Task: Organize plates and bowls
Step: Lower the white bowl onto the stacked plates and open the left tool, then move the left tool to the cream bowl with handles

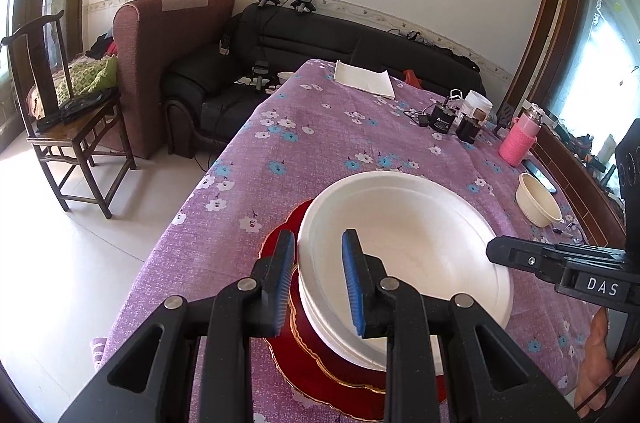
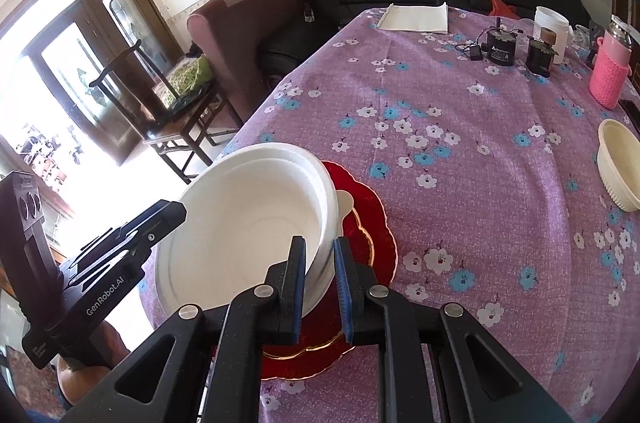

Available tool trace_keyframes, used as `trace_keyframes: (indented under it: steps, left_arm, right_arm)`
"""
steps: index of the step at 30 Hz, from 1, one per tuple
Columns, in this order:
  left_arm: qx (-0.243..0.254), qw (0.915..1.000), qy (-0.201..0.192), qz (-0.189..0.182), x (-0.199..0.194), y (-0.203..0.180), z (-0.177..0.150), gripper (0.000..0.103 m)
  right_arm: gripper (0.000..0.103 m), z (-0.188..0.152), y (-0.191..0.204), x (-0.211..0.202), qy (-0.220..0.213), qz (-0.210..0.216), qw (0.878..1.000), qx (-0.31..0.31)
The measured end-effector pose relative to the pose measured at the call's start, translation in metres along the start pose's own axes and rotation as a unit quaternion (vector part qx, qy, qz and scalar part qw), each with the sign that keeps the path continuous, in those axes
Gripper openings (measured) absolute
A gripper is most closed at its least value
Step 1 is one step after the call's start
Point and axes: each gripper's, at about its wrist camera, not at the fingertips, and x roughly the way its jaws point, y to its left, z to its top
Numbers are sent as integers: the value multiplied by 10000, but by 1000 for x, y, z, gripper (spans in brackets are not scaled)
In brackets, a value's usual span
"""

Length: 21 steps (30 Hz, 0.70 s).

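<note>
White bowls (image 2: 248, 223) tilting, mouth facing up; left gripper (image 1: 318, 279) and right gripper (image 2: 320, 283) clamping opposite rims over red plates (image 2: 360, 223).

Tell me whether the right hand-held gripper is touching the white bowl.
Touching. The right wrist view shows the right hand-held gripper with its two fingers on either side of the white bowl, clamping its rim.

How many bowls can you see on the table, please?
3 at least: two white bowls nested over the red plates, gripped by both grippers, and a cream bowl at the table's right edge. More may be nested inside.
</note>
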Motion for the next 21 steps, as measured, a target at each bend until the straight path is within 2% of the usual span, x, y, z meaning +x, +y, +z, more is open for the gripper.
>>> trace_keyframes:
  steps: [3, 5, 11, 18, 21]
  left_arm:
    - [-13, 10000, -22, 12, -1, 0, 0, 26]
    - [-39, 10000, -43, 8, -2, 1, 1, 31]
    - [-62, 9999, -146, 0, -8, -1, 3, 32]
    - [-9, 9994, -343, -7, -15, -10, 6, 38]
    - [91, 9989, -466, -54, -20, -18, 7, 42]
  right_arm:
    - [17, -1, -3, 0, 18, 41, 10000, 52]
    - [17, -1, -4, -2, -6, 65, 10000, 69]
    - [20, -2, -6, -7, -69, 127, 9999, 16]
    - [20, -3, -13, -34, -441, 60, 9990, 35]
    - [25, -4, -21, -42, -566, -13, 9984, 75]
